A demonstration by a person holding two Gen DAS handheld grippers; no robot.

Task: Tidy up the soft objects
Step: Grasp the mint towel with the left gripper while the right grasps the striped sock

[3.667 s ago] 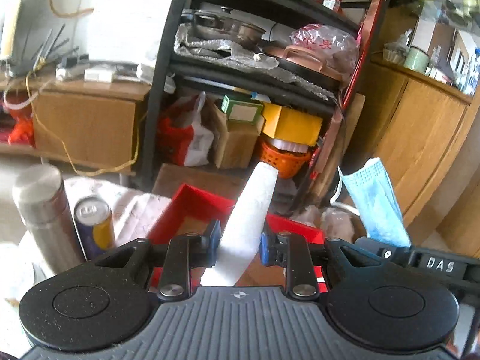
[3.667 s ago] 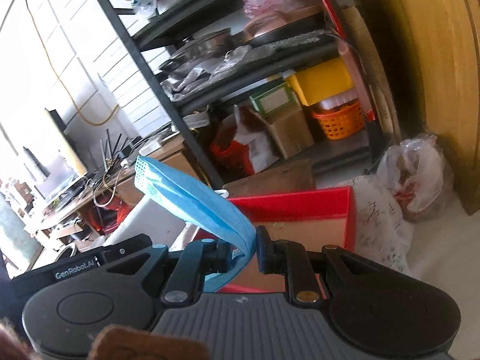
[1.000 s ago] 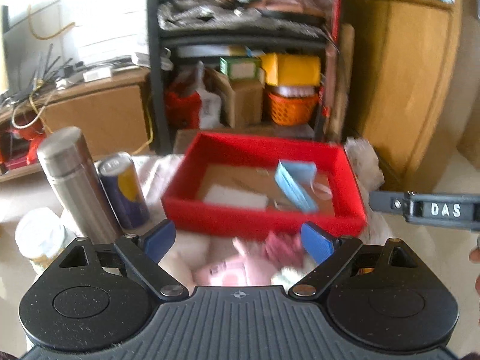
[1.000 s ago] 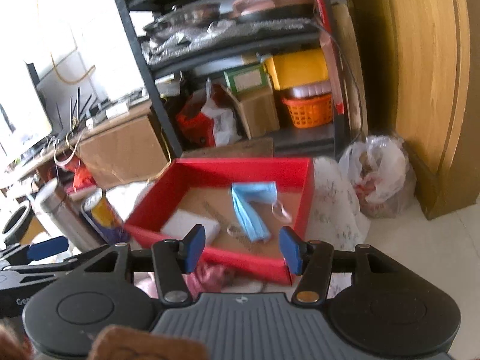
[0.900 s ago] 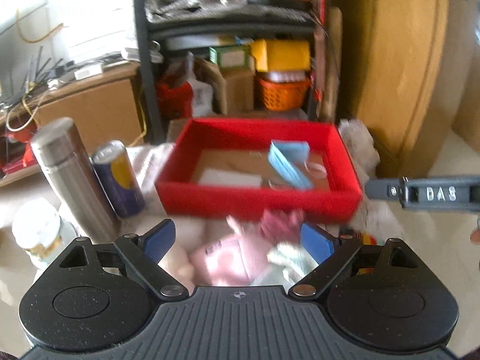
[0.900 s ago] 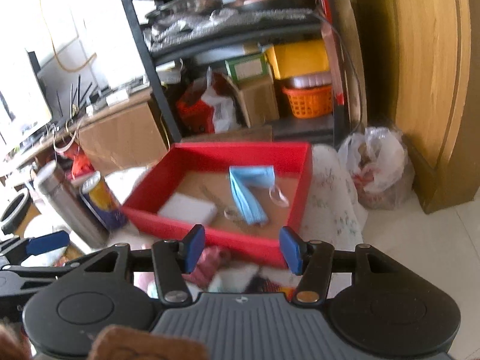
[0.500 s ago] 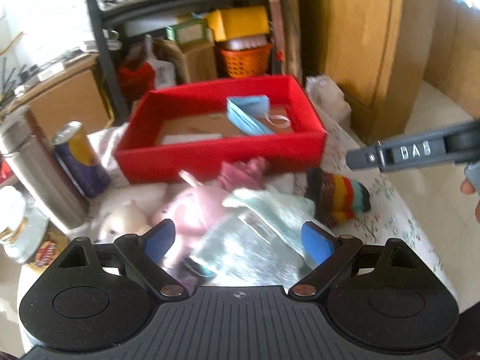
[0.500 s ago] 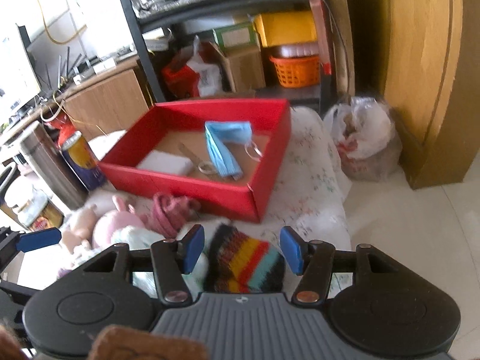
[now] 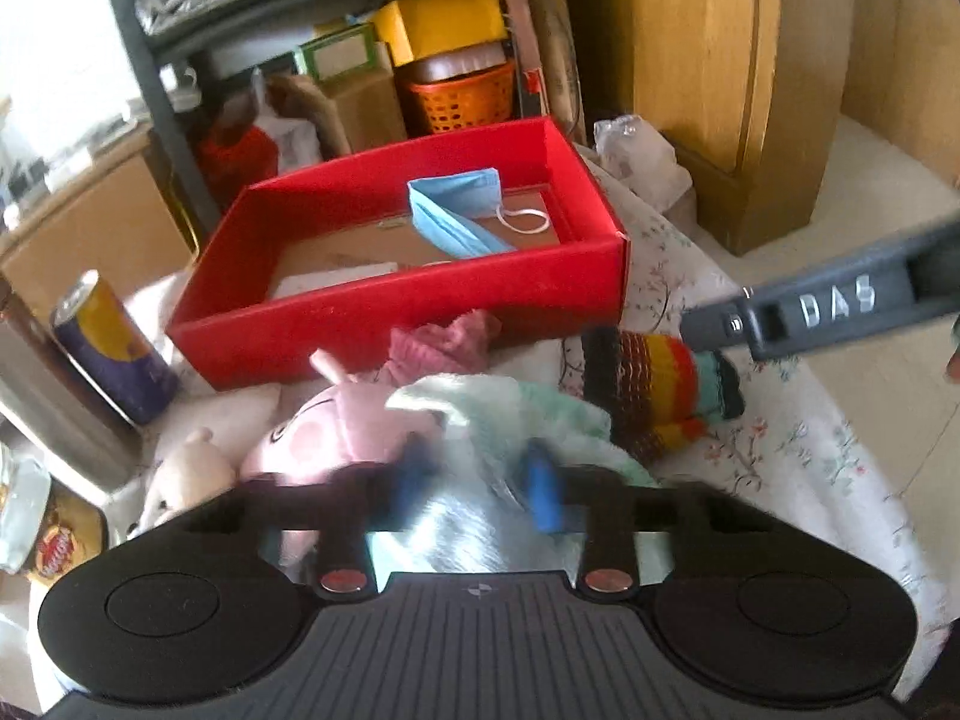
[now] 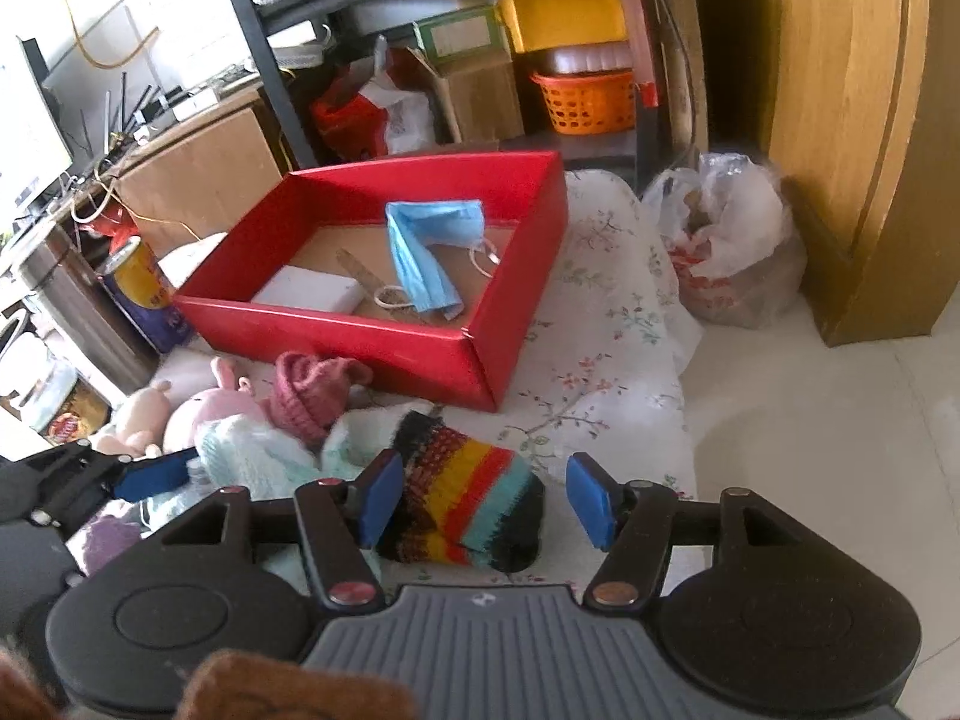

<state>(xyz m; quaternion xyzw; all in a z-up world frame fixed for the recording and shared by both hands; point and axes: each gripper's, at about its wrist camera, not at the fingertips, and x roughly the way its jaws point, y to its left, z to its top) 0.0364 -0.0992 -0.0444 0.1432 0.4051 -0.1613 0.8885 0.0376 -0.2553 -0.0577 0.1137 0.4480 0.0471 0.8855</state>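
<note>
Closing L gripper (image 9: 480, 480) on mint fleece (image 9: 510, 414), lower centre; R gripper (image 10: 480, 498) jaws widening, straddling striped sock (image 10: 462, 492), no contact.

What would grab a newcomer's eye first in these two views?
The bright red box at mid-table, with a blue face mask and a white sponge inside. In front of it lies a heap of soft things: a pink pig plush, a mint fluffy cloth that the left gripper has just been closing around, and a striped knit sock between the right gripper's open jaws.
</note>
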